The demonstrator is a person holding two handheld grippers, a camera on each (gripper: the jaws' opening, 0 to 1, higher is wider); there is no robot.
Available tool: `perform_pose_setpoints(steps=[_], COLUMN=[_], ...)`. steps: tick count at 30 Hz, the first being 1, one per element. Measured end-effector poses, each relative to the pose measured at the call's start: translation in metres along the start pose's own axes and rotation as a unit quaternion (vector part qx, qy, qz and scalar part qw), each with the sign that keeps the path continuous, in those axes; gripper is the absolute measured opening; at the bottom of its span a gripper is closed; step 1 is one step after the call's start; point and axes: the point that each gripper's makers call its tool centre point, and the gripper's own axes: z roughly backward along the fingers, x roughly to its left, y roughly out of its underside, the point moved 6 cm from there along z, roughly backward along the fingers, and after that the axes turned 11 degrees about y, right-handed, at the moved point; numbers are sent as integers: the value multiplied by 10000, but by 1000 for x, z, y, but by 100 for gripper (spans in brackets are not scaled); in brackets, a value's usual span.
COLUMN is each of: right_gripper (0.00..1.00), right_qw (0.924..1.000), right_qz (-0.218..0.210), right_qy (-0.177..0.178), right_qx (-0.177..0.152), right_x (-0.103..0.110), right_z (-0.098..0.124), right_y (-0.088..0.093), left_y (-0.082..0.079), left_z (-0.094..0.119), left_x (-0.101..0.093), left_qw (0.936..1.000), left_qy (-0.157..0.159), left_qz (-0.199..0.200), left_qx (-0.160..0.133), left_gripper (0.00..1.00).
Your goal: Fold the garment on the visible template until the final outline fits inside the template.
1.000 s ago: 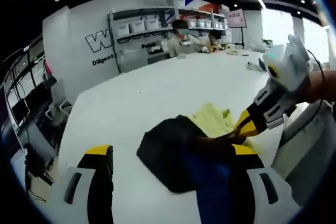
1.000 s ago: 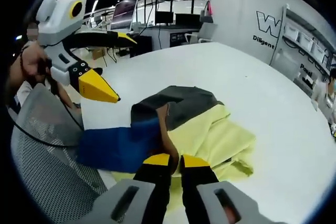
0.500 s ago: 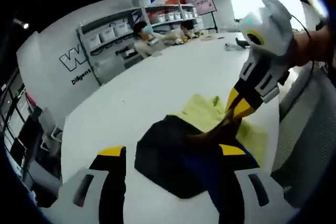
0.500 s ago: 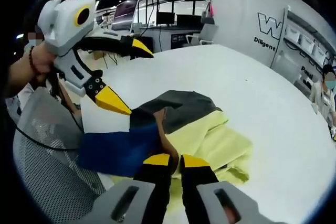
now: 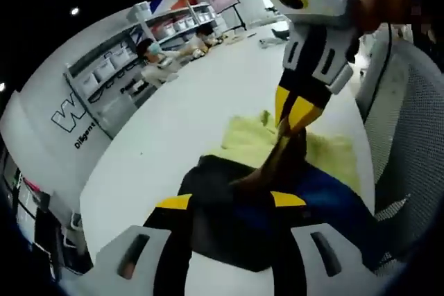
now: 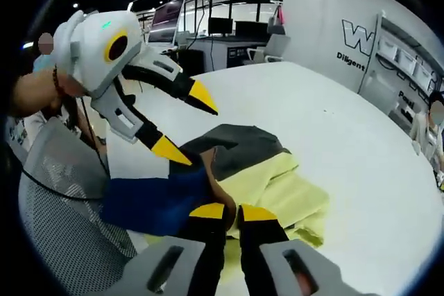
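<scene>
1. Garment (image 6: 257,171), bunched on the table (image 6: 333,129) ahead of both jaws.
2. My right gripper (image 6: 232,211) pinches its cloth; my left gripper (image 6: 191,124) gapes, empty.
3. Risk: tugging could drag the heap.

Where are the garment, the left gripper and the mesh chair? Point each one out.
garment (image 6: 277,185): right gripper view, on its pale yellow part.
left gripper (image 6: 186,124): right gripper view, midway between its yellow fingertips.
mesh chair (image 6: 62,206): right gripper view, on the grey mesh back.
</scene>
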Motion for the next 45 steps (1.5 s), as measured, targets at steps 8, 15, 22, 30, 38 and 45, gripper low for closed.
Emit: perform_pose_setpoints(steps=[8,15,22,30,38,45], right_gripper=[0,0,0,0,0,0], right_qw=[10000,10000,10000,9999,9994,9988], right_qz=[23,30,9,-79,-314,-379], right_qy=[-7,0,10,76,160,299], right_qx=[-37,-59,-70,-41,-39,-108], right_x=[-1,-5,-9,-15,-19,-27], right_z=[0,-1,-3,-6,-12,-19], right_y=[-4,-6,-7,-5,-5,-10], left_y=[-10,-9,-7,-8,-13,-15], left_z=[-17,-27,-32,-26,-18,-21], left_x=[-5,-3,-6,-2,12,25], left_qw=[9952,9920,9889,9963,9923,9879], left_qy=[403,564,755,790,477,127], left_qz=[-888,-1122,-1270,-266,917,1303], left_qx=[56,136,152,-221,-688,-830], left_gripper=[37,24,9,5,5,5])
